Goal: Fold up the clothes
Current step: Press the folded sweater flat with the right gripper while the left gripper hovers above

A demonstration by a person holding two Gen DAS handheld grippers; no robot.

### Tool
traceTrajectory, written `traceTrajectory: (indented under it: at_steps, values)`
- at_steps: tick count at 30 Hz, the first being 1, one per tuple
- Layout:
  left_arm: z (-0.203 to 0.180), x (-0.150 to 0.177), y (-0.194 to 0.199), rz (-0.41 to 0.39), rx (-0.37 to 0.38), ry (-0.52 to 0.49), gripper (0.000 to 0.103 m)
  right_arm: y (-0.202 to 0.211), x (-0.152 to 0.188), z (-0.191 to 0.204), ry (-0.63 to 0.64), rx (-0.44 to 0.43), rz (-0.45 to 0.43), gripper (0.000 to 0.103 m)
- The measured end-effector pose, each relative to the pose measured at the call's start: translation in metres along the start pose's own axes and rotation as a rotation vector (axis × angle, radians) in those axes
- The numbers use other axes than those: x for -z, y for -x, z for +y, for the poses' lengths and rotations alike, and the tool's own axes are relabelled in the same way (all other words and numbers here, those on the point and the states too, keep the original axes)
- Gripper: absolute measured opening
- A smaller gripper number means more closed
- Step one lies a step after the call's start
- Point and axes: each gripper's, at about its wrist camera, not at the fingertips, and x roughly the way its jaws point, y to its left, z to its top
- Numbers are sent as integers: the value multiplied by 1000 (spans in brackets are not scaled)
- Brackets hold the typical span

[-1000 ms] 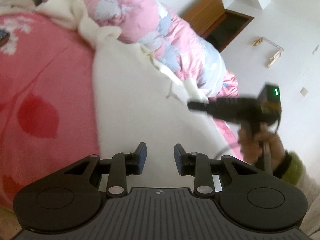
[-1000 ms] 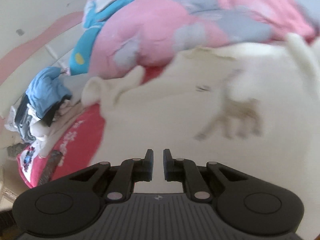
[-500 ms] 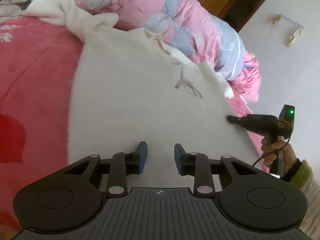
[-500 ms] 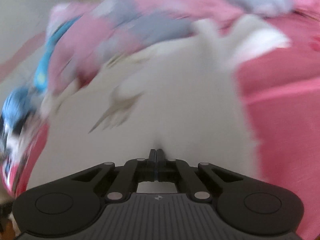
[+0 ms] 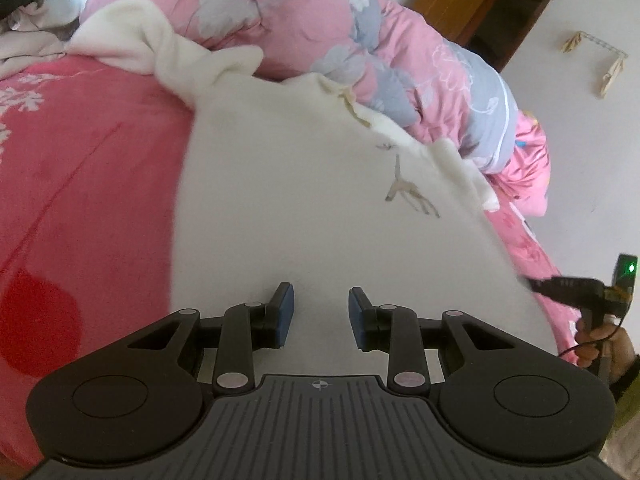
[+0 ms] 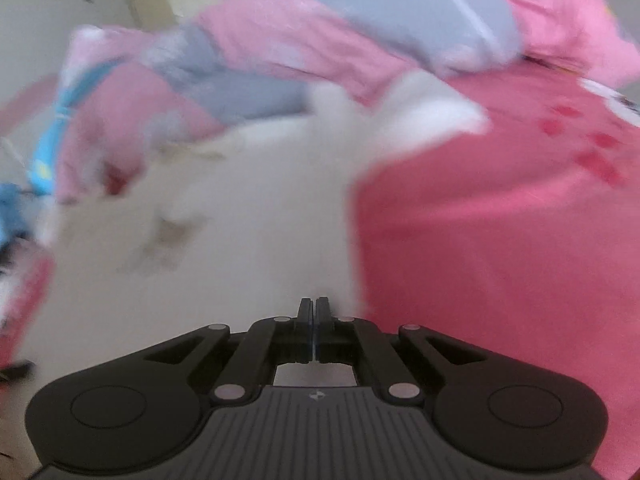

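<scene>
A cream fleece top (image 5: 304, 192) with a small grey print lies spread flat on the pink bed cover (image 5: 80, 184). It also shows, blurred, in the right wrist view (image 6: 240, 240). My left gripper (image 5: 320, 312) is open and empty just above the top's near hem. My right gripper (image 6: 315, 312) has its jaws together at the top's right edge; the blur hides whether cloth is pinched between them. The right gripper also shows in the left wrist view (image 5: 532, 283), at the garment's right edge.
A pink and grey floral quilt (image 5: 360, 60) is bunched along the far side of the bed. A pile of other clothes (image 5: 24, 32) lies at the far left. A wooden cabinet (image 5: 488, 4) stands against the white wall behind.
My right gripper has shut and moved from over the garment's middle to its right edge. The left gripper has stayed open over the near hem while its view shifted slightly.
</scene>
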Motion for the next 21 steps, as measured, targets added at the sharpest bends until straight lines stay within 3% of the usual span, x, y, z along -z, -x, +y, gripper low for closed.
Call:
traceTrajectory:
  at_steps: [2,4,8,18,21]
  values:
    - [-1,-3,-1,14,-3,1,30,14,1,-17,-70,93,-12,0]
    - [-2,-6,-1,32,-12,8,30,34,3,-19,-100,62,-47,0]
    - [-3,-10,-3,54,-28,22,30,59,16,22,46,-49,-64,0]
    - [0,-10,-2,66,-21,53,30,108,77,22,179,70,58,0]
    - [0,-10,-2,66,-26,67,30,123,75,44,262,52,18,0]
